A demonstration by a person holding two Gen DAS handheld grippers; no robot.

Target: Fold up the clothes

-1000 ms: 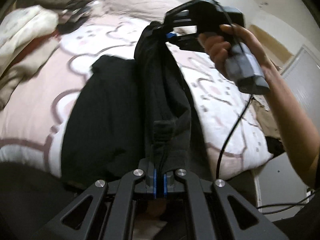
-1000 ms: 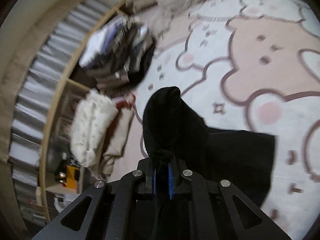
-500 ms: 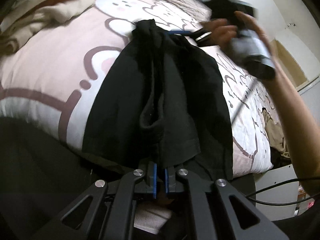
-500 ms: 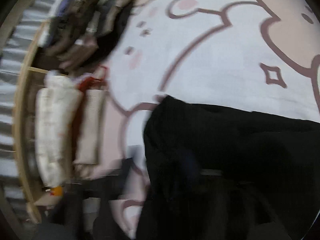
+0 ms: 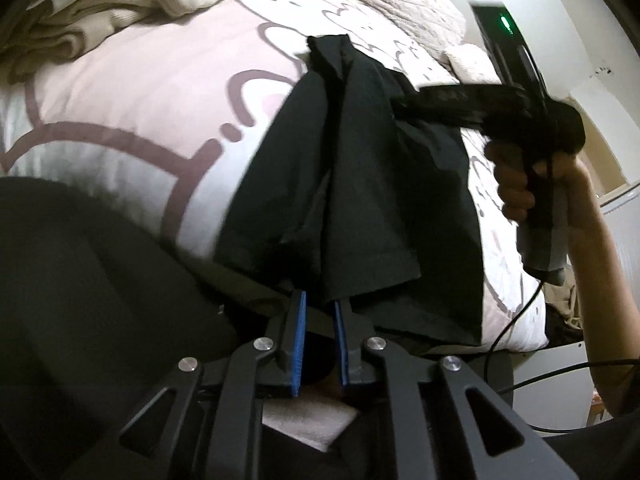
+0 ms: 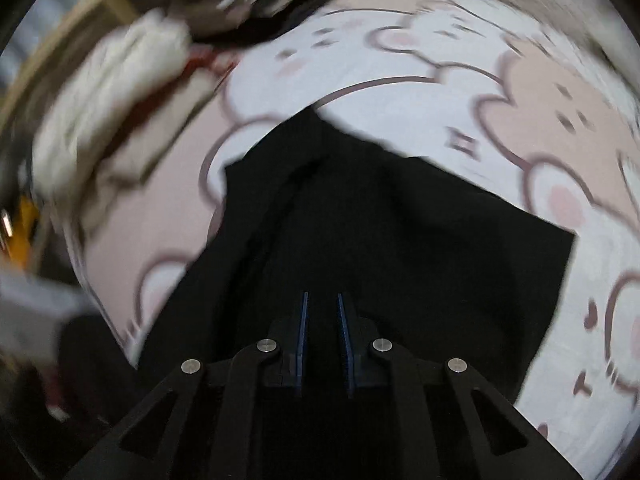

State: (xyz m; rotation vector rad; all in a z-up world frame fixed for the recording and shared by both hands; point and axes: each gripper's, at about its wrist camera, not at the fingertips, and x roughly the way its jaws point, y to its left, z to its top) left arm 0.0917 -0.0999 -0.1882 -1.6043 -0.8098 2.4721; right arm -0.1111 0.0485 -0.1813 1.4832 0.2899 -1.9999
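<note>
So the left gripper (image 5: 320, 304) at bottom center has its blue pads spread a bit, with the black garment (image 5: 352, 184) hanging just at the tips. Right gripper (image 6: 321, 300) is parted too, hovering over that dark cloth. Garment's draped across the bunny-print bedspread (image 5: 132, 120), with piled laundry (image 5: 100, 12) in the upper left.

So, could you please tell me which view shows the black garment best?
The left wrist view: there the black garment is sharp, with folds and a hem visible, lying over the bed's edge. The right wrist view shows it only as a dark, motion-blurred mass beyond the right tool.
</note>
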